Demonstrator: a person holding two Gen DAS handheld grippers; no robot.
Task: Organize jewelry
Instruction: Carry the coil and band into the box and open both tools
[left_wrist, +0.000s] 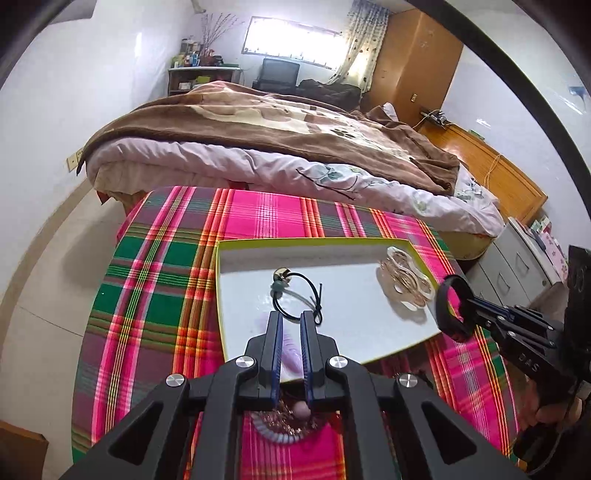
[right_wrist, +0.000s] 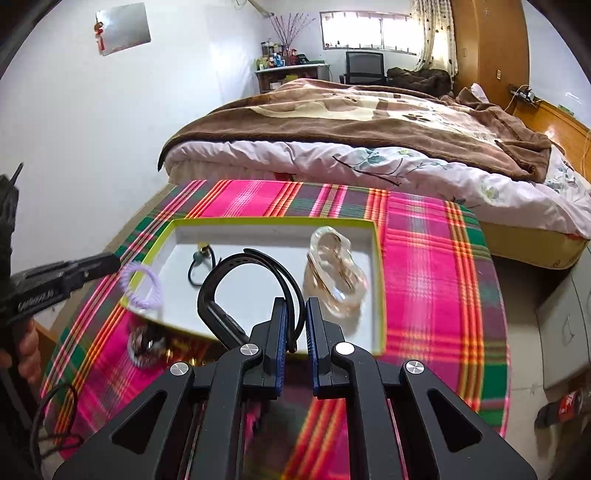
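Left wrist view: my left tongs (left_wrist: 291, 325) pinch the lilac coil hair tie (left_wrist: 290, 356) over the tray (left_wrist: 236, 295)'s near edge; carry it well inside the rim before releasing. Right wrist view: my right tongs (right_wrist: 295, 314) clamp the black band (right_wrist: 229, 291) above the tray's middle; lower it clear of the gold bangles (right_wrist: 338, 277).

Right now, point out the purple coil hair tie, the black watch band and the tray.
purple coil hair tie (right_wrist: 142, 288), right wrist view, lower loop.
black watch band (right_wrist: 210, 295), right wrist view, left curve.
tray (right_wrist: 273, 221), right wrist view, far rim.
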